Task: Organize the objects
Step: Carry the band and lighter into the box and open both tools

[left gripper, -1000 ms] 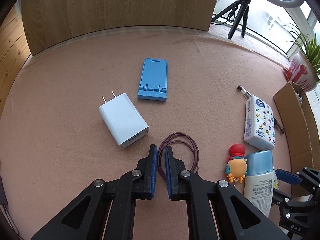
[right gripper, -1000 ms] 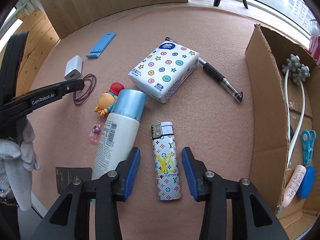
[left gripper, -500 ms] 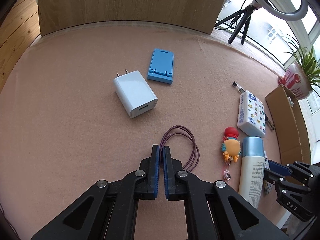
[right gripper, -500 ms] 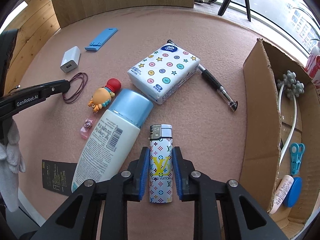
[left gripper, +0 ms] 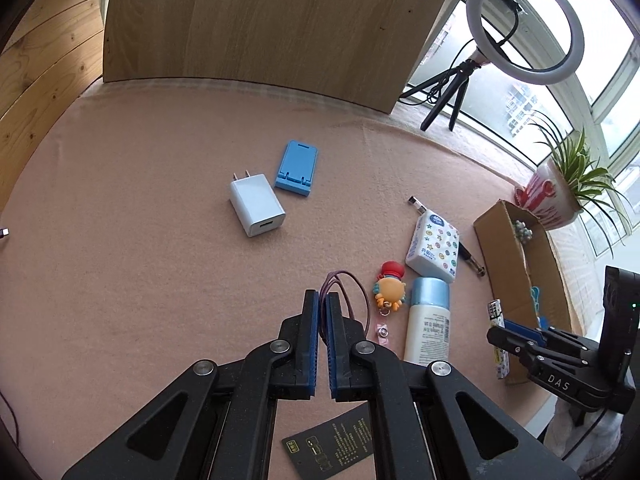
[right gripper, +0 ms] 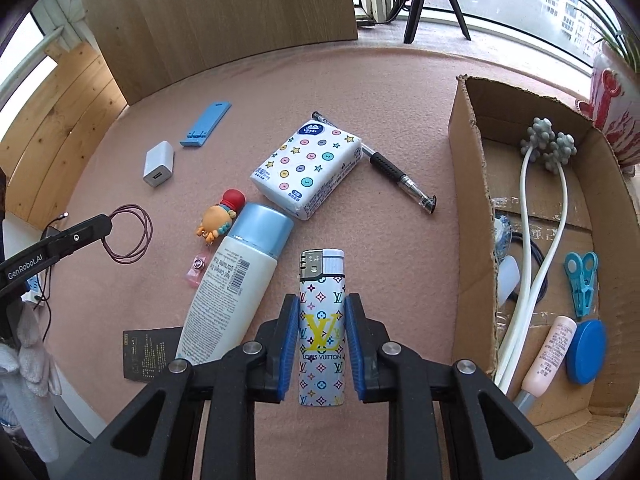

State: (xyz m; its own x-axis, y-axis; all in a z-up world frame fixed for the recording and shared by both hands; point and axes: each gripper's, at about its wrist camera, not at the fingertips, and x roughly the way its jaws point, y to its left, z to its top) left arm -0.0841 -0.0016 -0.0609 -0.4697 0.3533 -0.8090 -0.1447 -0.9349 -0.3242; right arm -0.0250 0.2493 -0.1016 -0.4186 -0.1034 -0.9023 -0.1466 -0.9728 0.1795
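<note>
**Gripping a Lighter and a Cord Loop Above the Pink Mat**

Pinching from both sides, the right gripper (right gripper: 322, 322) has its blue pads pressed on the patterned lighter (right gripper: 322, 320), whose metal head points away from the camera. The jaws closed in on it within the last second, and the lighter sits squarely between them. To its left lies the white lotion bottle (right gripper: 236, 284) with a pale blue cap, on its side, touching the lower corner of the tissue pack (right gripper: 308, 166). A black pen (right gripper: 400, 178) pokes out from behind that pack, toward the right.

The left gripper (left gripper: 323, 300) has its pads pressed together on the purple cord loop (left gripper: 348, 292), which hangs from the tips; in the right wrist view the same loop (right gripper: 130, 234) dangles at the far left. Near the loop sits an orange crab keychain (left gripper: 390, 290). Farther off on the pink mat (left gripper: 140, 260), the white charger (left gripper: 256, 210) lies just beside the blue phone stand (left gripper: 296, 168).

At the right edge stands an open cardboard box (right gripper: 472, 200), already holding a white massager (right gripper: 548, 148), a blue clip (right gripper: 580, 284), a pink tube (right gripper: 552, 356) and a blue lid (right gripper: 588, 352).
</note>
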